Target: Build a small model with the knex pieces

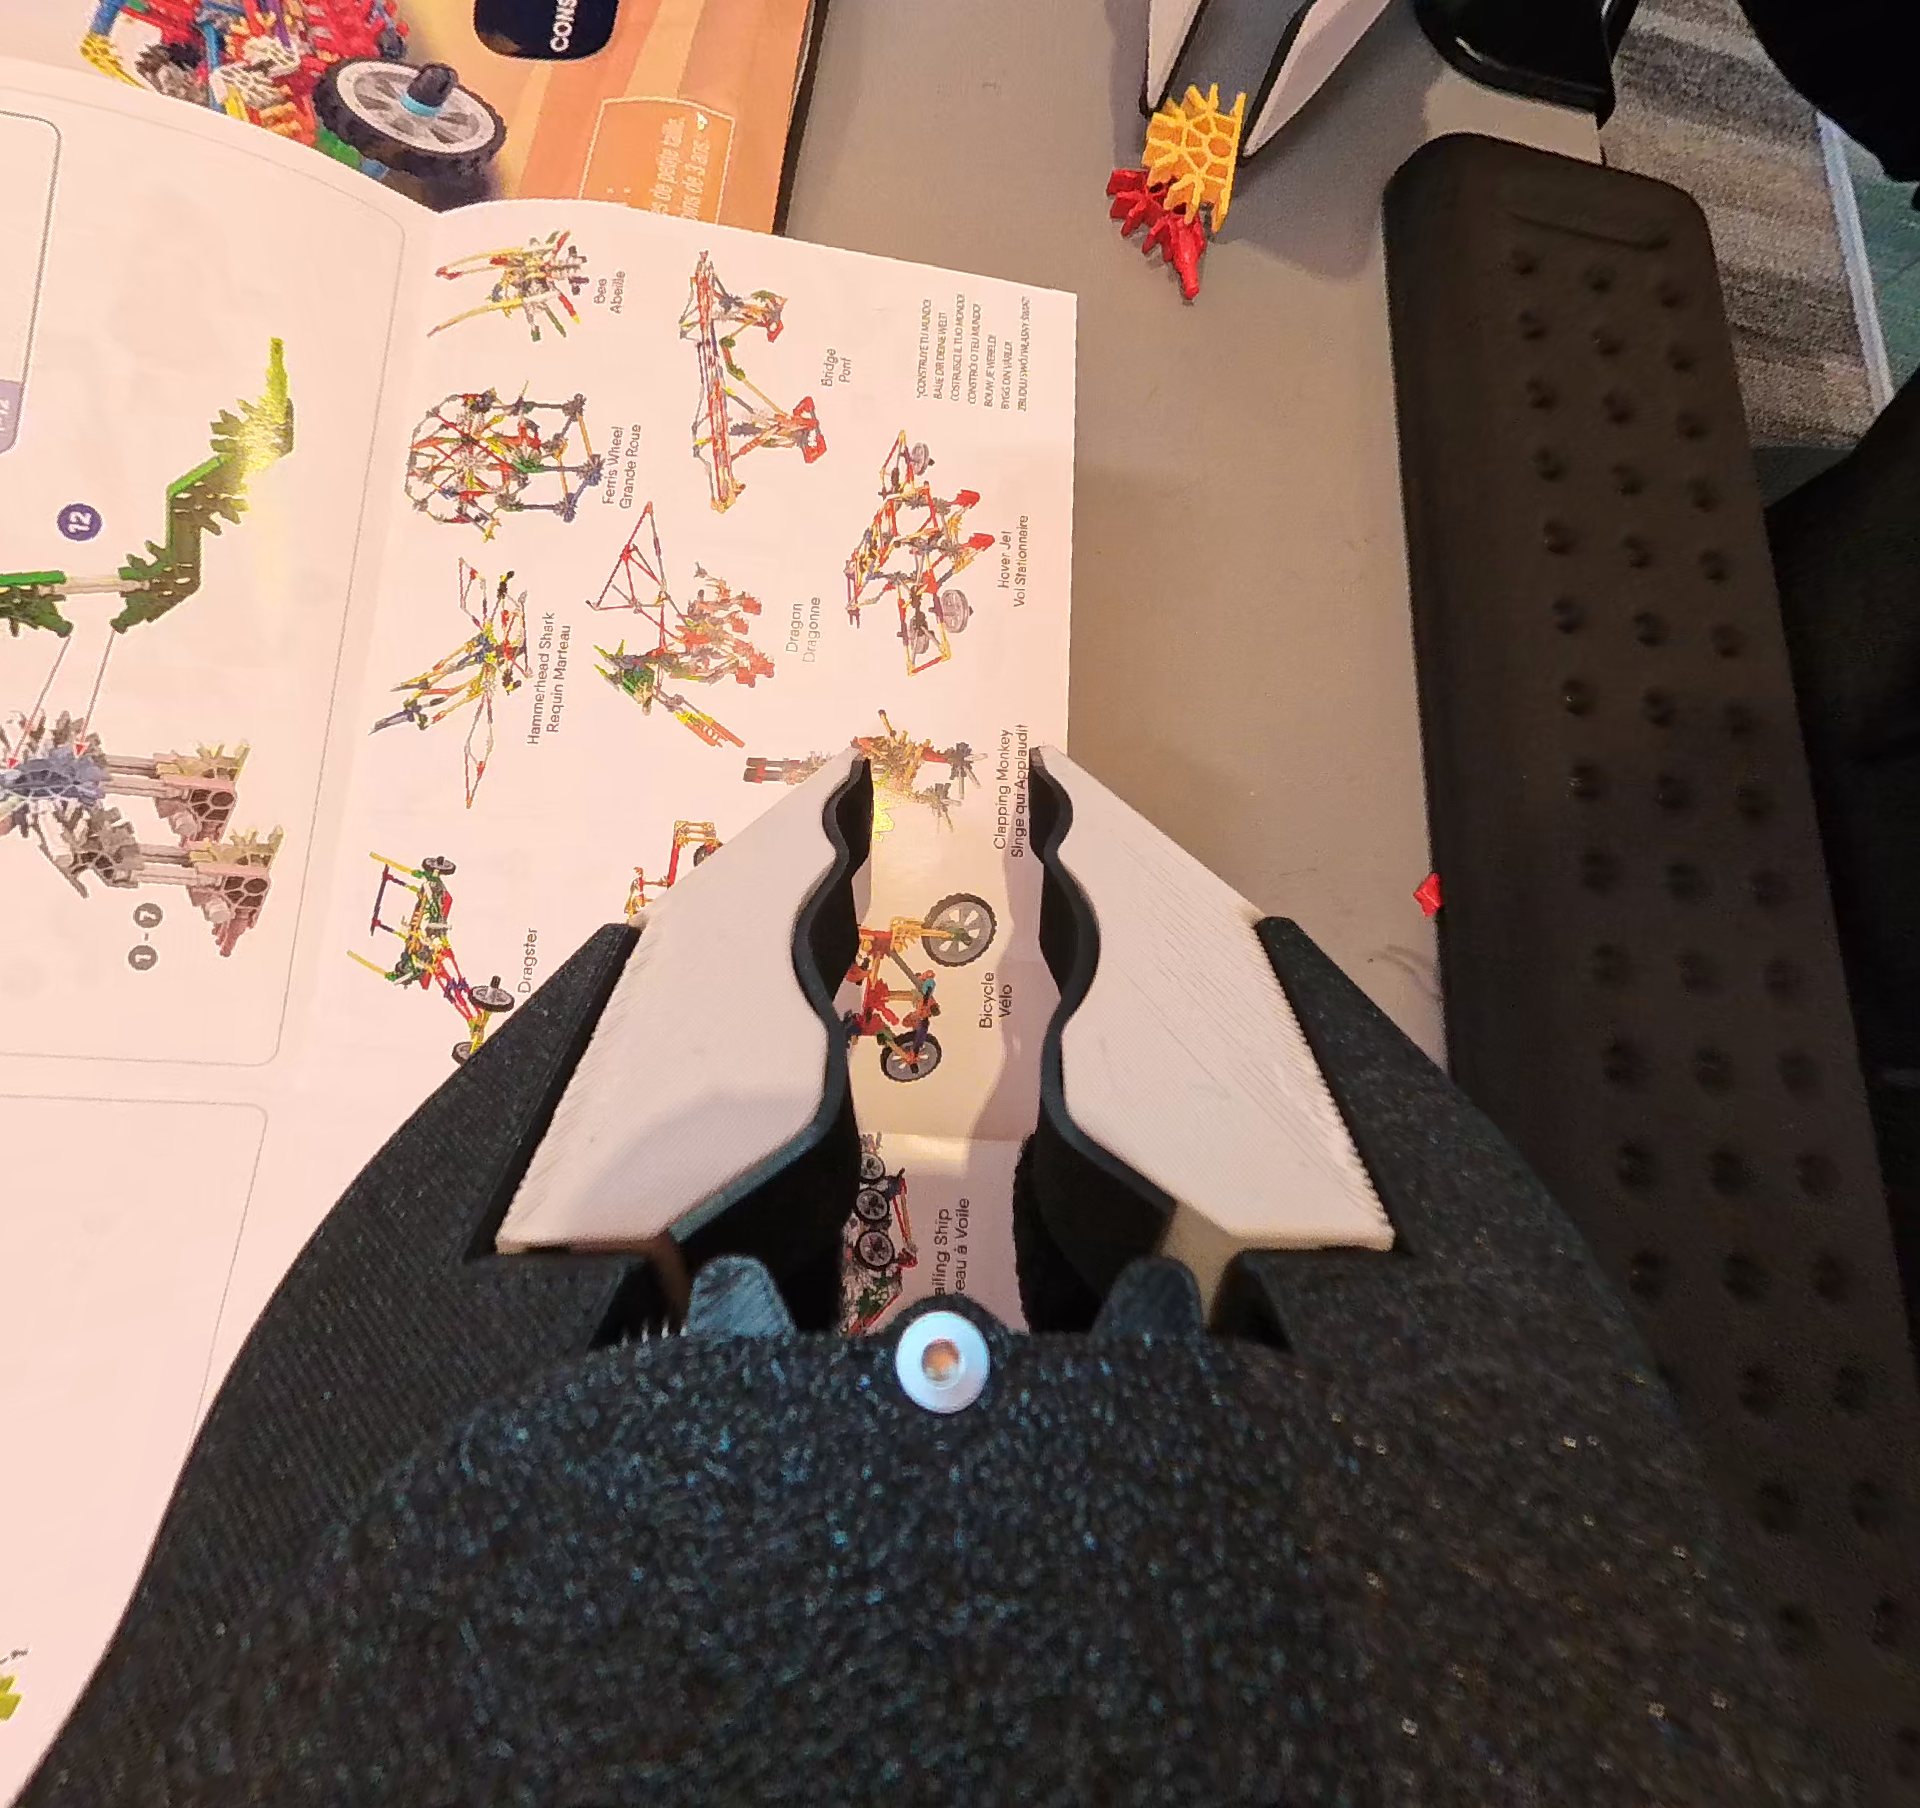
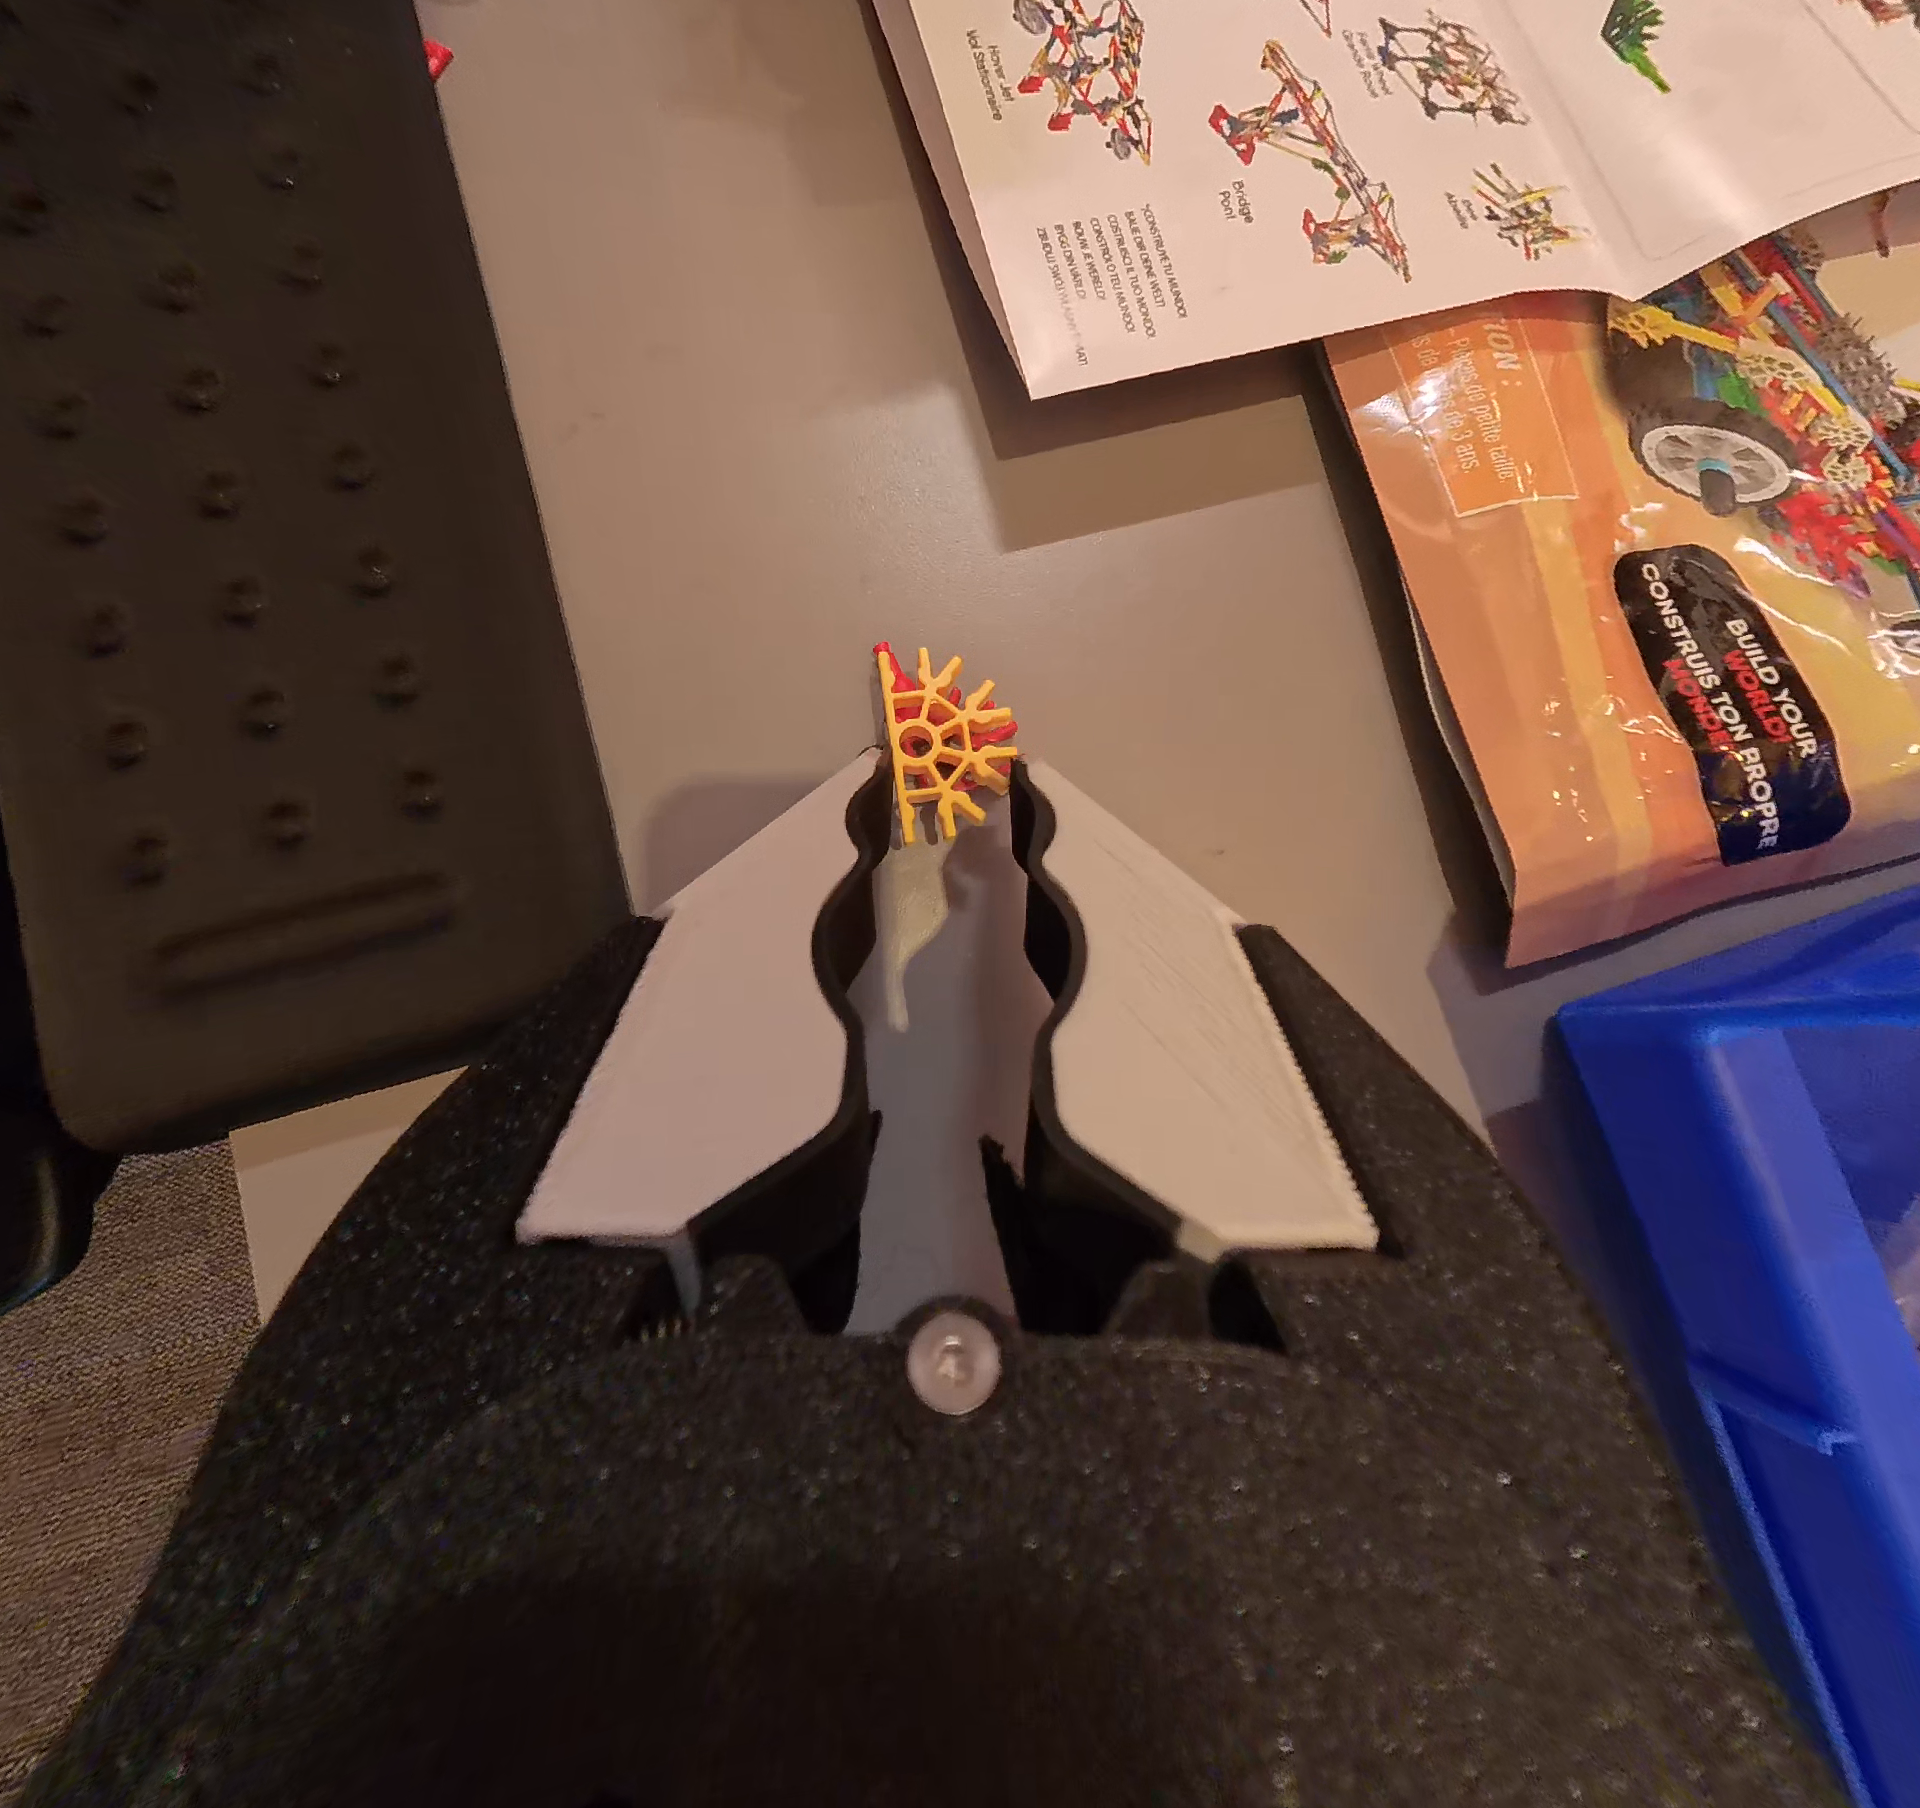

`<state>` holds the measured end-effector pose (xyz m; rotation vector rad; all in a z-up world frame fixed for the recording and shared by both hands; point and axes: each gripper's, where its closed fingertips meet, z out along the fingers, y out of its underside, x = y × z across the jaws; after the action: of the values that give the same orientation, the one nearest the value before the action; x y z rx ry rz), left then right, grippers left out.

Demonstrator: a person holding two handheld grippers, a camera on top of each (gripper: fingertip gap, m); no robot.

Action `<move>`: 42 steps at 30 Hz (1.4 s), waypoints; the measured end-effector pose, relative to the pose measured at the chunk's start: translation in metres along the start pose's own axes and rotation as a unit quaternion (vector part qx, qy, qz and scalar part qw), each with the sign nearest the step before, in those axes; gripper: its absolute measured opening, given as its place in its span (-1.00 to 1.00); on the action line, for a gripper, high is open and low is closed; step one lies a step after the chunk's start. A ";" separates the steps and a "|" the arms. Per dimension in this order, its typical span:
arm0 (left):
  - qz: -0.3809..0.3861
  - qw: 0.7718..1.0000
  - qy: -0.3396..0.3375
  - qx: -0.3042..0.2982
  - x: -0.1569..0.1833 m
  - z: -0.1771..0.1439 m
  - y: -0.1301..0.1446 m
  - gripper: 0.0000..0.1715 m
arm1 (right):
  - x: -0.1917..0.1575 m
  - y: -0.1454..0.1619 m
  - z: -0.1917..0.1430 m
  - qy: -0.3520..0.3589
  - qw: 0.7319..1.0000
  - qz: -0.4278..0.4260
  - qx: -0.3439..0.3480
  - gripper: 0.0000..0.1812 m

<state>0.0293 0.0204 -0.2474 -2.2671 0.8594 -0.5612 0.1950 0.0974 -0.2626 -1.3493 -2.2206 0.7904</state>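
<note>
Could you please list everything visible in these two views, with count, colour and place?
Yellow connector piece: one, yellow, clamped at the right gripper's tips, above the table.
Red connector piece: one, red, joined behind the yellow one.
Instruction booklet: one, white with colour pictures, open on the table, under the left gripper.
Toy package: one, orange, glossy, partly under the booklet.
Bin: one, blue, near right of the right wrist view.
Perforated pad: one, black, along the table edge.
Small red bit: one, beside the pad.
Table: one, grey.
Left gripper: white fingers, open, empty.
Right gripper: white fingers, holding the connectors.
</note>
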 end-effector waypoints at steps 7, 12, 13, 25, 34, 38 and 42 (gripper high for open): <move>-0.001 1.000 0.001 -0.001 -0.001 0.001 0.001 -0.68 | 0.001 0.000 0.000 -0.001 1.000 0.000 0.001 -0.75; -0.003 1.000 0.002 -0.002 -0.001 0.002 0.001 -0.68 | 0.002 0.000 0.000 0.000 1.000 -0.001 0.002 -0.76; -0.003 1.000 0.002 -0.002 -0.001 0.002 0.001 -0.68 | 0.002 0.000 0.000 0.000 1.000 -0.001 0.002 -0.76; -0.003 1.000 0.003 -0.002 -0.001 0.002 0.001 -0.68 | 0.003 0.000 0.000 -0.001 1.000 -0.003 0.002 -0.76; -0.002 1.000 0.003 -0.002 -0.001 0.002 0.001 -0.68 | 0.005 0.001 -0.001 -0.001 1.000 -0.002 0.000 -0.75; -0.003 1.000 0.004 -0.004 -0.001 0.003 0.002 -0.68 | 0.006 0.002 -0.002 0.000 1.000 -0.001 -0.002 -0.75; -0.003 1.000 0.004 -0.004 -0.001 0.003 0.002 -0.68 | 0.006 0.004 -0.002 -0.002 1.000 0.000 -0.003 -0.75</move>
<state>0.0291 0.0213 -0.2513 -2.2771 0.8607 -0.5706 0.1961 0.1047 -0.2632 -1.3509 -2.2269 0.7882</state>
